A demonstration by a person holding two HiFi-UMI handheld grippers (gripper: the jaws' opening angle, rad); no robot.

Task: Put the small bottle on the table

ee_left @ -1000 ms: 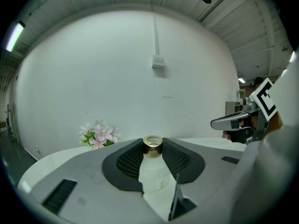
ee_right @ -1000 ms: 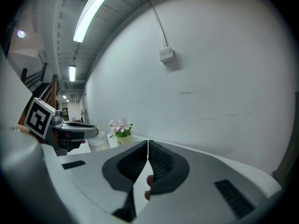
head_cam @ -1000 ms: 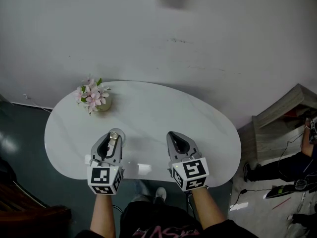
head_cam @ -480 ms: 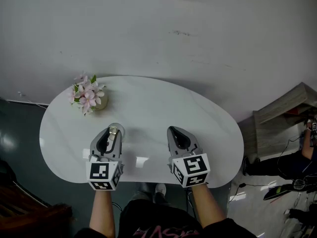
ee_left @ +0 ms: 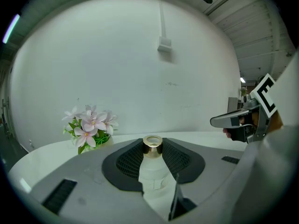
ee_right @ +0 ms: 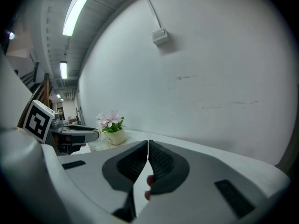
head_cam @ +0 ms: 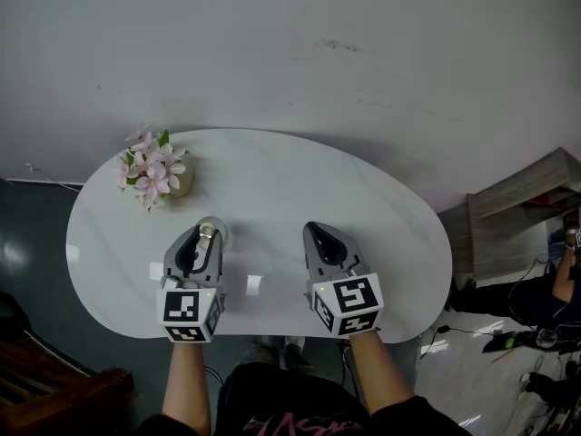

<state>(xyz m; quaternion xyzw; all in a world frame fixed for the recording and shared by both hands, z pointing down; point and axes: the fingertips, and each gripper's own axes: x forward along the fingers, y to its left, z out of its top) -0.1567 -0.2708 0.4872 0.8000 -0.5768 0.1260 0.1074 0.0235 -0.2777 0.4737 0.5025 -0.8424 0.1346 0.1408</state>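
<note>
A plain white wall [head_cam: 300, 53] fills the far side, marked by a few faint scuffs [head_cam: 343, 45]. High on it sits a small white box [ee_left: 164, 44], with a thin conduit running up from it. Close to the wall stands a white table [head_cam: 290, 180] with a rounded, bean-like top. The floor [head_cam: 36, 243] on the left is dark and glossy. On the right it is paler, with dark cables and gear [head_cam: 522, 339] lying near a grey stepped unit [head_cam: 513, 212]. Dark wooden furniture [head_cam: 54, 398] shows at the near left. A long tube light [ee_right: 77, 10] glows on the ceiling.
</note>
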